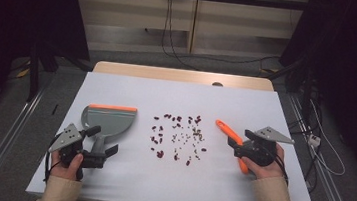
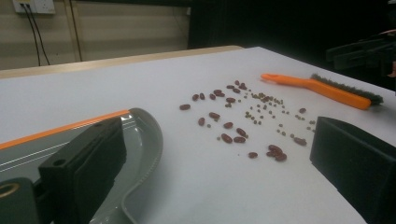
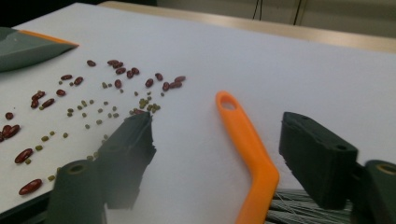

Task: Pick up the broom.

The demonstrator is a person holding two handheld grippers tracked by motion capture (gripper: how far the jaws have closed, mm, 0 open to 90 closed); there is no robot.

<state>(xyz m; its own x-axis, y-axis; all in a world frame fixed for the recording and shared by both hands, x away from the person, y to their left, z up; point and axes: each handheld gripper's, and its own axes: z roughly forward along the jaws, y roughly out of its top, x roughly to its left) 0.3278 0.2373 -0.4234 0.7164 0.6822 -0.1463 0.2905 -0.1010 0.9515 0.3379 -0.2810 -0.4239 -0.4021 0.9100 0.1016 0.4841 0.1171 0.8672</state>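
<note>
Right gripper [image 3: 217, 154] part open astride orange brush [image 3: 247, 144], pads clear; left gripper [image 2: 219, 172] wide open, empty, beside grey dustpan [image 1: 109, 121]; beans [image 1: 177, 136] strewn on bench [image 1: 168, 180]

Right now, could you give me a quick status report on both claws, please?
Left claw open astride grey plastic dustpan handle. Right claw open around orange-handled brush, not gripping. Scattered red and green beans between them.

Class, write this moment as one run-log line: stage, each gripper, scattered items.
stage: pre-sweep | left gripper: open astride dustpan handle | right gripper: open astride brush handle, not gripping | beans: loose between dustpan and brush
</note>
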